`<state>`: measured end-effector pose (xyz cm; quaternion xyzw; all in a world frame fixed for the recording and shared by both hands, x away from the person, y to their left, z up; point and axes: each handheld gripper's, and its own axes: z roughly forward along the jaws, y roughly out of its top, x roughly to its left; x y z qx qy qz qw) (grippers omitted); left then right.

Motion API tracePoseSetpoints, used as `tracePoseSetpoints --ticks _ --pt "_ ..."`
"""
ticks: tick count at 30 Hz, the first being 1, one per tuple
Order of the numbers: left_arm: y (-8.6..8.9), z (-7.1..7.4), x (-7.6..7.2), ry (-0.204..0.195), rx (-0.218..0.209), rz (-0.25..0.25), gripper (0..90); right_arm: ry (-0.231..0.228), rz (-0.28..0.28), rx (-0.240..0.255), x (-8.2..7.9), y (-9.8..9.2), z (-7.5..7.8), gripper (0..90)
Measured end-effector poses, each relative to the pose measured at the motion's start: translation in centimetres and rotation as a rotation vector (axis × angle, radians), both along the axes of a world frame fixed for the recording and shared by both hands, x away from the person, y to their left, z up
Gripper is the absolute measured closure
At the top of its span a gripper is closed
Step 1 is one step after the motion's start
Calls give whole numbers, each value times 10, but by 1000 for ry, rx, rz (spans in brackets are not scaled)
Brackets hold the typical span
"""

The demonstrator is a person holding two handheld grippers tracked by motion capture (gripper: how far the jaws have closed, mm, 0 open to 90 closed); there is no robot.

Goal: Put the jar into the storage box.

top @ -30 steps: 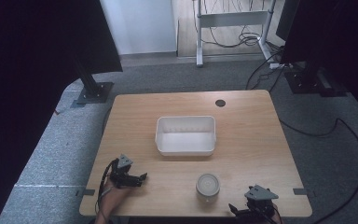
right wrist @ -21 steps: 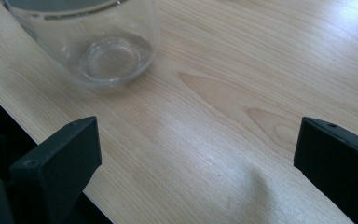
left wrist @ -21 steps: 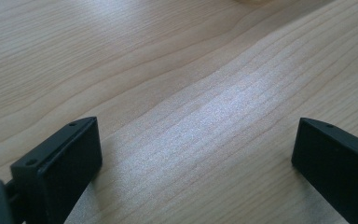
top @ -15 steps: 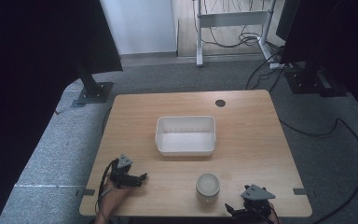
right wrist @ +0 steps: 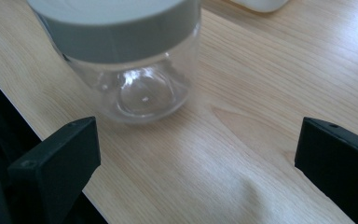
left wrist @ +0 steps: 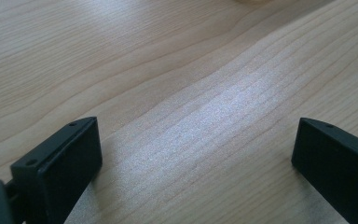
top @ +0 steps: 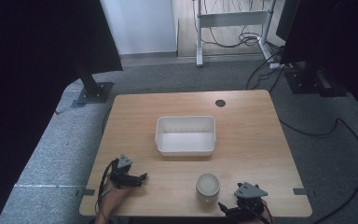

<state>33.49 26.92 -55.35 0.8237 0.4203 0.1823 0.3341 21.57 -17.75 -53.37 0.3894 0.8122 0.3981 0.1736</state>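
- High view: wooden table point(top: 256, 140) with a white tub point(top: 185, 135) sitting about in the middle, nothing in it as far as I can see. A clear jar point(top: 207, 187) with a grey lid stands upright near the front edge, a bit right of centre and well apart from the tub.
- Same view: the left gripper point(top: 142, 177) rests low over the front-left part of the table, a hand point(top: 114, 196) behind it, jaws pointing right toward the jar but well short of it. The right gripper point(top: 223, 206) sits at the very front edge, just beside the jar on its right, not touching it.
- Left gripper view: the left gripper point(left wrist: 196, 144) has its jaws spread wide, with just bare wood grain between them. A sliver of something pale at the top edge, too little to tell what.
- Right gripper view: the right gripper point(right wrist: 198, 149) is spread wide too, holding nothing. The jar point(right wrist: 126, 60) stands close ahead, off to the left jaw's side and not between the jaws. It looks empty, you can see through to the glass bottom. The table edge runs along the left, and a corner of the tub point(right wrist: 261, 4) peeks in up top.
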Motion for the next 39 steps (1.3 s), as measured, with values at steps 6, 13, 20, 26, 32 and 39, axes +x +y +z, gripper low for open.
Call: tracePoseSetpoints --ticks 6,13,20,26,32,39 --pt "0 0 0 1 -1 1 12 -4 27 6 3 9 1 0" --pt "0 0 0 1 -1 1 12 -2 51 16 7 18 1 0" --pt "0 0 0 1 -1 1 12 -10 66 20 13 27 2 0" --pt "0 0 0 1 -1 1 12 -13 81 19 16 35 2 0" --pt "0 0 0 1 -1 0 12 -12 92 17 18 41 2 0" --pt "0 0 0 1 -1 1 12 -13 103 18 23 49 2 0"
